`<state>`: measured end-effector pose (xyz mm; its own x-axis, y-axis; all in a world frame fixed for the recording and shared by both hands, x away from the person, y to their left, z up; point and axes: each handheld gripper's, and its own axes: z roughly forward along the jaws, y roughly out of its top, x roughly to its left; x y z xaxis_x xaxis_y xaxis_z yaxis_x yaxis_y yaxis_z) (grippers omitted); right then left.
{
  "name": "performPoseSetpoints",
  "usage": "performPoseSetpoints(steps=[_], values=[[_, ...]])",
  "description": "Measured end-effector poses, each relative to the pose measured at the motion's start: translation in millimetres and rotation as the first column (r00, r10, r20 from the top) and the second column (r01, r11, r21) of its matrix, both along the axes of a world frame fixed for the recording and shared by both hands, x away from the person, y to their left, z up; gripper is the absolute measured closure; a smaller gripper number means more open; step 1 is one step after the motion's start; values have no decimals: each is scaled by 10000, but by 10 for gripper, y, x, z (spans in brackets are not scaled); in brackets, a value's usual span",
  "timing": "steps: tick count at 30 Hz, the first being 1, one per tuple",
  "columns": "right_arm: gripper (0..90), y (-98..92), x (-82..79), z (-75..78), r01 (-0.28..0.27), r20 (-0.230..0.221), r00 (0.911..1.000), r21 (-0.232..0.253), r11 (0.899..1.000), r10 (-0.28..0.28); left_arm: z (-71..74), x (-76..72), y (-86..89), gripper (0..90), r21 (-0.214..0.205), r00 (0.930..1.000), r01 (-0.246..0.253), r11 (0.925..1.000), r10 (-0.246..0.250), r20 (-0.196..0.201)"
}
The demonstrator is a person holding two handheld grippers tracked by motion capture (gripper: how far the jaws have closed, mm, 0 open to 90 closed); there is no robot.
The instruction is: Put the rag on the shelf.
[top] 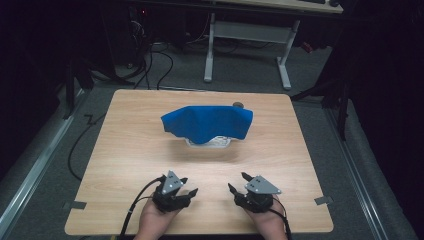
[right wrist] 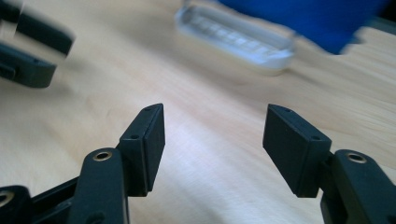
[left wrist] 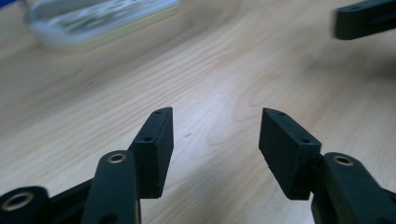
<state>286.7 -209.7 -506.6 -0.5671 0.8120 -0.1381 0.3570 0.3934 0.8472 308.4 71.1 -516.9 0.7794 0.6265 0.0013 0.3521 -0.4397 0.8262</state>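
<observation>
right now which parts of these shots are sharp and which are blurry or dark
High view: the table is evenly lit, the room around it nearly black. Left gripper view: near jaws sharp, the clear container and the right gripper soft. Right gripper view: jaws sharp, the blue cloth and container blurred.

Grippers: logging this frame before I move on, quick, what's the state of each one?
Left gripper: open, holding nothing.
Right gripper: open, holding nothing.
</observation>
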Motion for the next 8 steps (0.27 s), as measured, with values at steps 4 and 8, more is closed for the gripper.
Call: performPoseSetpoints(steps=[4, 8], values=[[390, 43, 45, 2, -267, 69, 9996, 43, 9996, 267, -16, -3, 100, 454, -265, 9994, -73, 9996, 64, -337], [390, 19, 72, -25, -203, -147, 9997, -1, 9998, 203, -40, 86, 243, 454, -507, 9959, -609, 9969, 573, -700]])
